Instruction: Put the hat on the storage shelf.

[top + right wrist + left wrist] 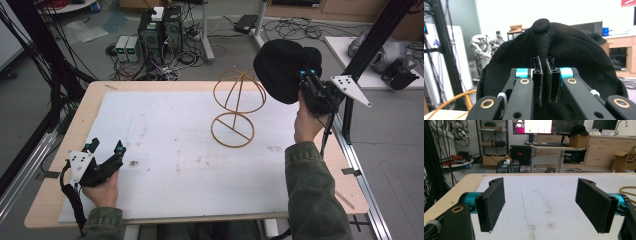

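The right gripper [306, 79] pinches a soft, light black cap [282, 70] by a fold of its crown, just beside the wire stand [237, 107]; the left gripper [106, 146] gapes empty.

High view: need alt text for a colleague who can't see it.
The right gripper holds a black cap in the air beside a gold wire hat stand on the white-covered table. The left gripper rests open near the table's left edge.
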A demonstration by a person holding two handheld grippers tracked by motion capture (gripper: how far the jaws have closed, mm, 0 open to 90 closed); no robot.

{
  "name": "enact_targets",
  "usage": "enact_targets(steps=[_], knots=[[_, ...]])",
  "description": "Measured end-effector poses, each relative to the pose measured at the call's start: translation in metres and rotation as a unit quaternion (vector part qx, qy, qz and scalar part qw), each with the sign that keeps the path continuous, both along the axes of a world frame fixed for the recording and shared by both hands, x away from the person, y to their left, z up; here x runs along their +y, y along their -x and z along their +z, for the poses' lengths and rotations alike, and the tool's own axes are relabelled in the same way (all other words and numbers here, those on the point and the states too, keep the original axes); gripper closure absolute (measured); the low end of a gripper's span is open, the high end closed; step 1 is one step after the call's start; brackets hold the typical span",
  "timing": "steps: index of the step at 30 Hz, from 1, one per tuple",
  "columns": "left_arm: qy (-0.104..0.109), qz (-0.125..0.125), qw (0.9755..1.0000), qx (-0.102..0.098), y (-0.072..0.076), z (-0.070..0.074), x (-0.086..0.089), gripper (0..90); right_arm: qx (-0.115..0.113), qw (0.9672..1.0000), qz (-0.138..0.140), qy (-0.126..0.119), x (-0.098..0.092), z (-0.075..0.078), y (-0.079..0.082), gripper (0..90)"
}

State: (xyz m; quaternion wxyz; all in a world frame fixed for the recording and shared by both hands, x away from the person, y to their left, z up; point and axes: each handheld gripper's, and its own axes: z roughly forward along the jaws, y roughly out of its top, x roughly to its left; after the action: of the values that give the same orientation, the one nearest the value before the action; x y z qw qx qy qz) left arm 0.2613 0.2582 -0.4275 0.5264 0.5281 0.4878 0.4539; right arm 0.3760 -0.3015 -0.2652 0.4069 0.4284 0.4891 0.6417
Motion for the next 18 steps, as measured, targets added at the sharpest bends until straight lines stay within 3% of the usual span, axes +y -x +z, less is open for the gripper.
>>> enact_targets(steps=[4,18], knots=[[0.001,0.0,1.0,0.0,-0.001,0.0,0.0,23.9,-0.004,0.9999,0.014,-0.007,0.002,0.004,0.004,86.6],[0.002,-0.001,1.0,0.003,-0.003,-0.001,-0.001,24.0,-0.02,0.9969,0.075,0.012,0.028,0.011,0.011,86.6]])
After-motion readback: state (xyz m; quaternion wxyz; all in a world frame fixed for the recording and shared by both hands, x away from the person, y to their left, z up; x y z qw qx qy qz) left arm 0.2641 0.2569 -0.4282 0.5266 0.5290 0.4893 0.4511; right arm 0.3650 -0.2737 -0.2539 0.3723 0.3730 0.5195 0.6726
